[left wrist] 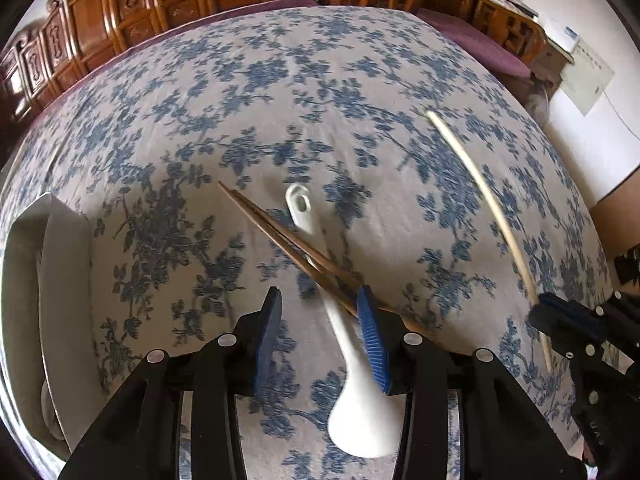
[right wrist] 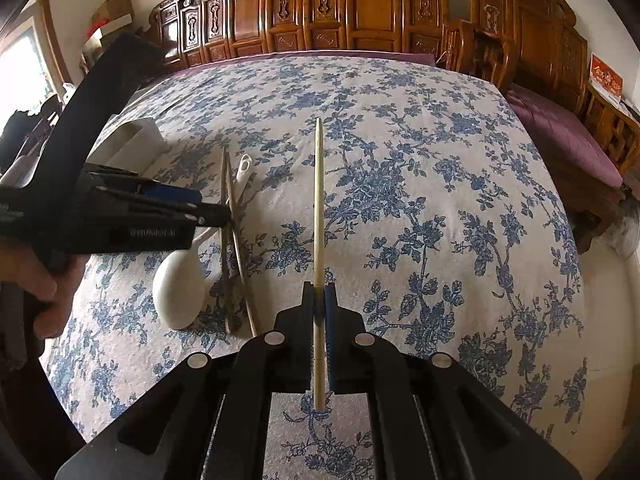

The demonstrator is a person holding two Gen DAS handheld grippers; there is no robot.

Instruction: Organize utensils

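A white ceramic spoon [left wrist: 352, 380] lies on the floral cloth with two brown chopsticks [left wrist: 280, 236] crossed over its handle. My left gripper [left wrist: 320, 300] is open just above them, its right pad [left wrist: 372, 336] over the crossing. The spoon [right wrist: 180, 284] and brown chopsticks [right wrist: 230, 240] also show in the right wrist view, with the left gripper [right wrist: 216, 214] over them. My right gripper [right wrist: 319, 292] is shut on a pale bamboo chopstick [right wrist: 318, 200] and holds it above the cloth; the chopstick [left wrist: 480, 188] also shows in the left wrist view.
A white organizer box [left wrist: 48, 300] stands at the table's left edge; it also shows in the right wrist view [right wrist: 132, 140]. Carved wooden furniture [right wrist: 340, 8] lines the far side. A purple cushion [right wrist: 560, 132] lies at the right.
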